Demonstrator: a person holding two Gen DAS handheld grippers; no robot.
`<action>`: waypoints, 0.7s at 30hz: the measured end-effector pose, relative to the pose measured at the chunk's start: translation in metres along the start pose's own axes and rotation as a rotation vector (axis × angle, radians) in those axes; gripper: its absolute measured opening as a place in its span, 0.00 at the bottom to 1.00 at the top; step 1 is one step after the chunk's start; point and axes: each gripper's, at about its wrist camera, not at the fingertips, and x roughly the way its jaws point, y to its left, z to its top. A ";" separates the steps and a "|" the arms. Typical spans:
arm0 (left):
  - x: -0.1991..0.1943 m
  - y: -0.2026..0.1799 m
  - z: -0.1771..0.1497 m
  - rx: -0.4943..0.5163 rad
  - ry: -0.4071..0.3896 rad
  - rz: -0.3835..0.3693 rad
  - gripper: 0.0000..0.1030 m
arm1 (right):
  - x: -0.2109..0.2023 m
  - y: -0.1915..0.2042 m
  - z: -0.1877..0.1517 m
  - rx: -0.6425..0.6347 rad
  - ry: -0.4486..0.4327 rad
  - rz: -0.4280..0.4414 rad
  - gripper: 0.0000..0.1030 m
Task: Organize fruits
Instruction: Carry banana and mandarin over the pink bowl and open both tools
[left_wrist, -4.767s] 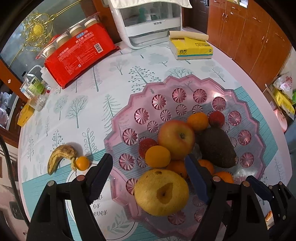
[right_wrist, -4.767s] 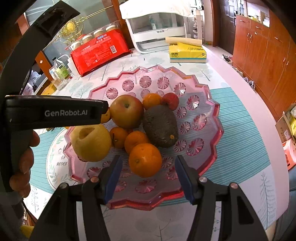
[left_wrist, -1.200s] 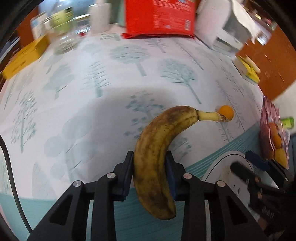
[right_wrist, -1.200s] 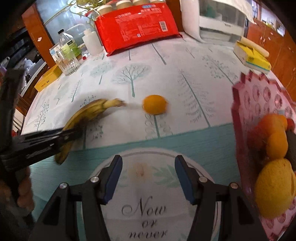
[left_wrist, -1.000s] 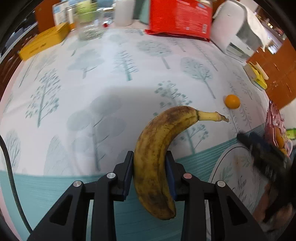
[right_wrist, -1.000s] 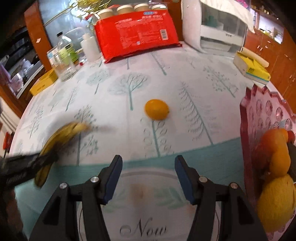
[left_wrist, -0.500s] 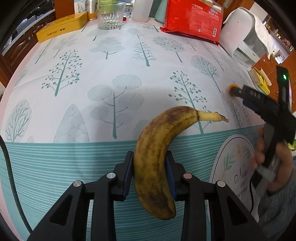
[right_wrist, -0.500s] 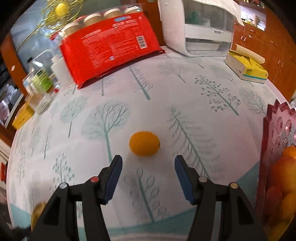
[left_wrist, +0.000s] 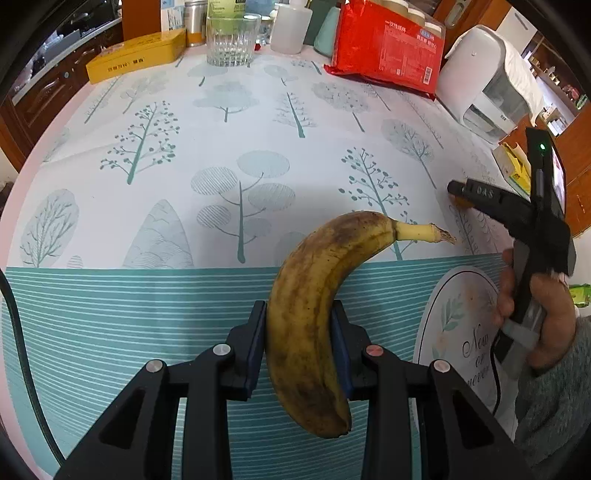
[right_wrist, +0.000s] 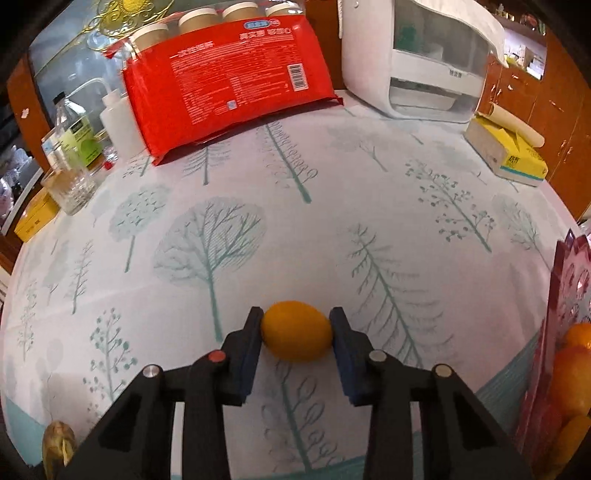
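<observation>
Since a moment before, the right gripper (right_wrist: 297, 334) had moved forward and its fingers had just been closing, now pressing a small orange (right_wrist: 297, 330) on the desk (right_wrist: 295, 221). Left gripper (left_wrist: 299, 350) fingers clamped a spotted banana (left_wrist: 317, 314).

Two black plastic fingers with blue pads are seen on the left gripper (left_wrist: 298, 343) and on the right gripper (right_wrist: 296, 332). Each is fitted with silver screws and one red screw. A black cable is seen at nine o'clock in the left view. A grey knitted sleeve (left_wrist: 554, 398) is worn.
</observation>
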 end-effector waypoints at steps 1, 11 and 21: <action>-0.002 -0.001 0.000 0.002 -0.005 0.002 0.30 | -0.005 0.002 -0.003 -0.006 0.000 0.009 0.35; -0.043 -0.033 -0.002 0.062 -0.069 -0.028 0.30 | -0.094 0.006 -0.046 -0.057 -0.028 0.162 0.35; -0.100 -0.127 0.002 0.185 -0.167 -0.138 0.30 | -0.197 -0.057 -0.064 -0.069 -0.126 0.198 0.36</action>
